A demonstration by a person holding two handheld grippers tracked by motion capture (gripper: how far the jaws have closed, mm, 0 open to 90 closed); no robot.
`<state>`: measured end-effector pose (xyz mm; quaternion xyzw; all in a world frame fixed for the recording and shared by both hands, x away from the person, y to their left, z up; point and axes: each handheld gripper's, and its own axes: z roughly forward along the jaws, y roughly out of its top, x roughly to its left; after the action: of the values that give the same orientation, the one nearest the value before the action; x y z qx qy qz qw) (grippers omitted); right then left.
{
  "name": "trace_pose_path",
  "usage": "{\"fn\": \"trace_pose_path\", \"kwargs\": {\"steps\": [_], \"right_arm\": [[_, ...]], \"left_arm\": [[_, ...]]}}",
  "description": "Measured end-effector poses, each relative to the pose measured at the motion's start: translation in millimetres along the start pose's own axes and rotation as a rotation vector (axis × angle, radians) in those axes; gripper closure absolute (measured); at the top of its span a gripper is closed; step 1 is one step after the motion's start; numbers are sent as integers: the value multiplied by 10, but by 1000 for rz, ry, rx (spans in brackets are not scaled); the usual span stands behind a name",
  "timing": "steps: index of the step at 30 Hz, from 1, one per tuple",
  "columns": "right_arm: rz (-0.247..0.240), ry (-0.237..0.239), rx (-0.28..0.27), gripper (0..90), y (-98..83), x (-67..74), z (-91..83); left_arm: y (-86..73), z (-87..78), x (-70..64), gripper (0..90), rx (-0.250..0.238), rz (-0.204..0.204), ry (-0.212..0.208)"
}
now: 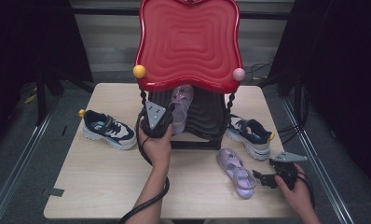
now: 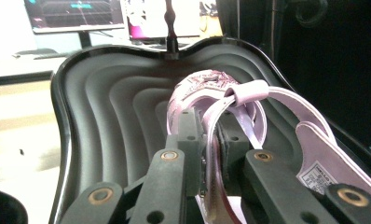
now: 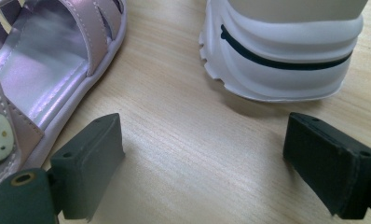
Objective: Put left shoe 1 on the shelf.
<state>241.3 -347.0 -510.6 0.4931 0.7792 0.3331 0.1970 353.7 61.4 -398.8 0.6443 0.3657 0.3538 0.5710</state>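
My left gripper (image 1: 172,115) is shut on the strap of a lilac sandal (image 1: 182,102) and holds it over the black lower tray (image 1: 207,116) of the red-topped rack. In the left gripper view the jaws pinch the sandal's (image 2: 211,91) strap above the ribbed black tray (image 2: 104,107). The matching sandal (image 1: 237,171) lies on the table at the front right. My right gripper (image 1: 259,178) rests open just right of it. In the right gripper view its jaws (image 3: 204,144) stand wide apart over bare wood, with the sandal (image 3: 48,70) at the left.
A navy and white sneaker (image 1: 108,129) lies left of the rack, and its pair (image 1: 251,134) lies right of it; its white sole (image 3: 286,51) shows ahead of my right jaws. The red wavy top tray (image 1: 189,42) overhangs the black one.
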Motion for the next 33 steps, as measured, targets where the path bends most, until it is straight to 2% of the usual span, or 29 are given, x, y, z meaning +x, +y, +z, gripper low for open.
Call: {"fn": "trace_pose_path", "kwargs": {"steps": [1, 2, 8, 10, 12, 25, 33], "right_arm": [[-1, 0, 0, 112, 0, 0, 0], [0, 0, 0, 112, 0, 0, 0], [0, 0, 0, 112, 0, 0, 0], [0, 0, 0, 112, 0, 0, 0], [0, 0, 0, 112, 0, -1, 0], [0, 0, 0, 112, 0, 0, 0], [0, 0, 0, 112, 0, 0, 0]], "left_arm": [[3, 8, -14, 823, -1, 0, 3], [9, 26, -23, 823, 9, 19, -1], [24, 100, -85, 823, -1, 3, 14], [35, 113, -91, 823, -1, 16, 22], [37, 134, -103, 823, -5, 3, 27], [40, 237, -101, 822, -37, -7, 77], [32, 297, -101, 821, -31, -4, 114]]}}
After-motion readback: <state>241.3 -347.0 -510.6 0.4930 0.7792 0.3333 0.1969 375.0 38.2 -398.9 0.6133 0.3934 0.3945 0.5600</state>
